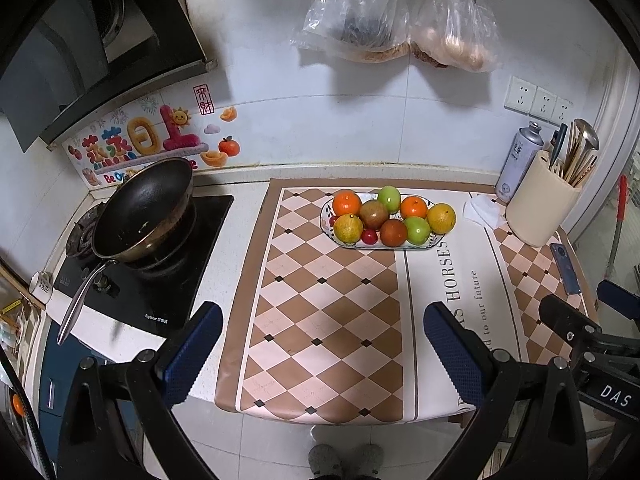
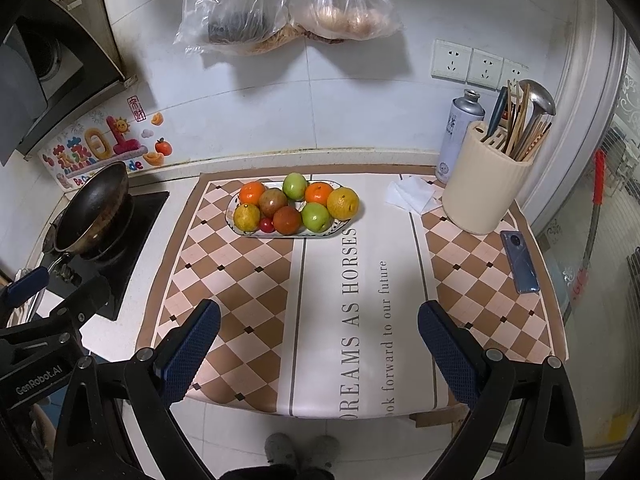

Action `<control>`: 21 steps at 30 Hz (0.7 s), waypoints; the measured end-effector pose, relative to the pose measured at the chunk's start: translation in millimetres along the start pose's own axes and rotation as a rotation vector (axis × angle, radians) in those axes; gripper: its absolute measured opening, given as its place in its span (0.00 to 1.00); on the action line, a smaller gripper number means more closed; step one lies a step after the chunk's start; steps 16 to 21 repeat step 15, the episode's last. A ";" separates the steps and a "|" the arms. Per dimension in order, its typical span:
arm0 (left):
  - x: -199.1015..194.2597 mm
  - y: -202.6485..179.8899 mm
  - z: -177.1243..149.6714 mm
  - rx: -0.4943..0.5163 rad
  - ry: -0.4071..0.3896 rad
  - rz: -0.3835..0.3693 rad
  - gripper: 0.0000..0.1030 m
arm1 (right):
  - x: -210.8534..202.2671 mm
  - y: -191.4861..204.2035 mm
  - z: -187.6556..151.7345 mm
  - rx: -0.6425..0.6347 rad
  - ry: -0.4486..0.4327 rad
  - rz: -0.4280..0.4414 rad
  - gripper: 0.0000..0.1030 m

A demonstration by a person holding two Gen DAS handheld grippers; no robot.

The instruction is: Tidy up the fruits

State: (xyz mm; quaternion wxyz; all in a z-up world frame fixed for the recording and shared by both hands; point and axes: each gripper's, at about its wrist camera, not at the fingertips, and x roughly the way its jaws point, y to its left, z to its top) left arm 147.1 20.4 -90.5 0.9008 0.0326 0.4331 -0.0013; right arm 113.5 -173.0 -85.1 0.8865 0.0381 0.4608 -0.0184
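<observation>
At the bottom of each frame, the left tool (image 1: 322, 322) and right tool (image 2: 319, 318) gape wide, their blue textured pads holding nothing, arms cut off below. Beyond them, upper centre on the checkered vinyl table (image 2: 248, 292), the oval patterned plate (image 2: 236, 226) carries glossy round fruits (image 2: 287, 220), its surface mostly hidden beneath them.

Fruits on plate (image 2: 240, 229): two oranges (image 2: 252, 192), two green (image 2: 295, 185), one cherry tomato (image 2: 266, 224).

At the left of my frame a black round frying pan (image 1: 146, 208) sits on the black glass stove (image 1: 160, 264). At the right, a cream ribbed utensil holder (image 2: 484, 184) stands beside a grey spray can (image 2: 456, 136). A blue phone (image 2: 520, 262) lies on the checkered brown mat (image 2: 240, 300). Two clear plastic bags (image 2: 280, 4) hang at the top.
</observation>
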 end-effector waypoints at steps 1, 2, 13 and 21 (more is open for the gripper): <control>0.4 0.8 -1.4 0.000 0.002 0.000 1.00 | 0.1 -0.1 -0.1 0.000 0.000 0.001 0.98; 0.3 1.0 -1.8 0.000 0.003 -0.002 1.00 | 0.1 0.0 -0.1 0.001 0.000 0.003 0.98; 1.2 2.1 -6.8 0.007 0.012 -0.003 1.00 | 1.4 0.7 -3.6 -0.002 0.008 0.009 0.98; 1.1 2.3 -7.1 0.008 0.012 -0.008 1.00 | 1.3 0.6 -3.6 -0.001 0.006 0.009 0.98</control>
